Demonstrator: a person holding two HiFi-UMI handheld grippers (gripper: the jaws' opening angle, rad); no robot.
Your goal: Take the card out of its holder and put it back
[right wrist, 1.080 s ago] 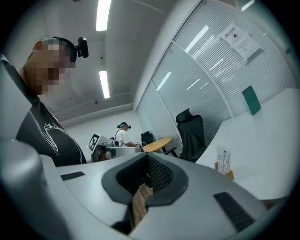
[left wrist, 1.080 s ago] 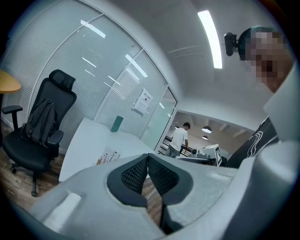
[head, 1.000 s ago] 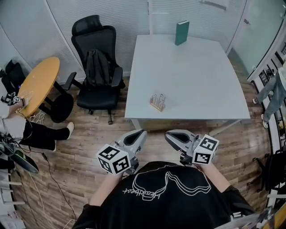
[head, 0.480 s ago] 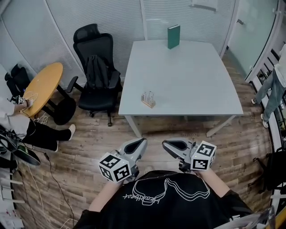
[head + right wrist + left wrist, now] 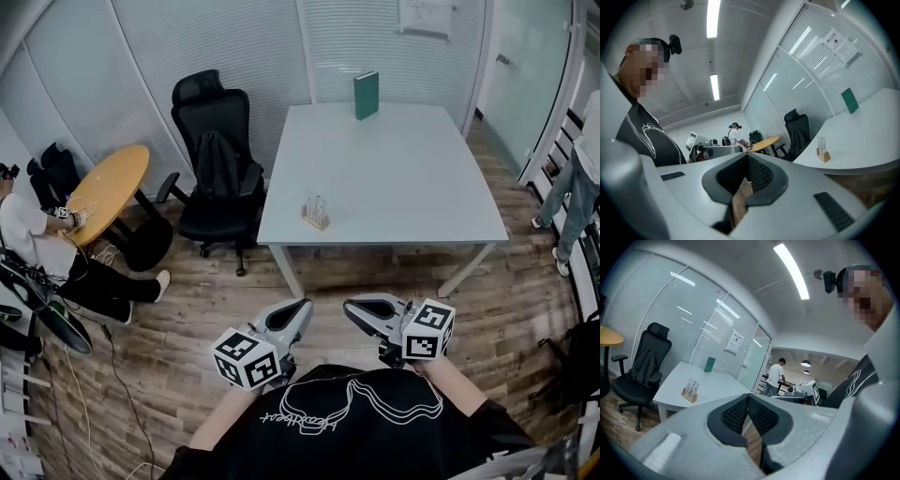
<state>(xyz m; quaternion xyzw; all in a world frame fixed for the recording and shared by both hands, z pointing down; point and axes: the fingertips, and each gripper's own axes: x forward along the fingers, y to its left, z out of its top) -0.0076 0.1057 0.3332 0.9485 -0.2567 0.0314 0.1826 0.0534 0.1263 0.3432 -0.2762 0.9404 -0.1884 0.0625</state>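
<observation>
A small wooden card holder [image 5: 316, 215] with clear cards upright in it stands near the front left edge of the white table [image 5: 403, 178]. It also shows in the left gripper view as the holder [image 5: 689, 391] and in the right gripper view as the holder [image 5: 823, 153]. My left gripper [image 5: 298, 313] and right gripper [image 5: 355, 309] hang side by side close to my chest, over the wooden floor and well short of the table. Both are shut with nothing between their pads, the left gripper [image 5: 748, 397] and the right gripper [image 5: 747, 157] each with tips touching.
A green book [image 5: 366, 95] stands upright at the table's far edge. A black office chair [image 5: 217, 169] sits left of the table, with a round yellow table [image 5: 108, 187] and a seated person [image 5: 37, 253] beyond it. Another person [image 5: 574, 183] stands at the right.
The head view has drawn back and lifted, so the table and holder look farther away. Both grippers stay shut and empty near my chest.
</observation>
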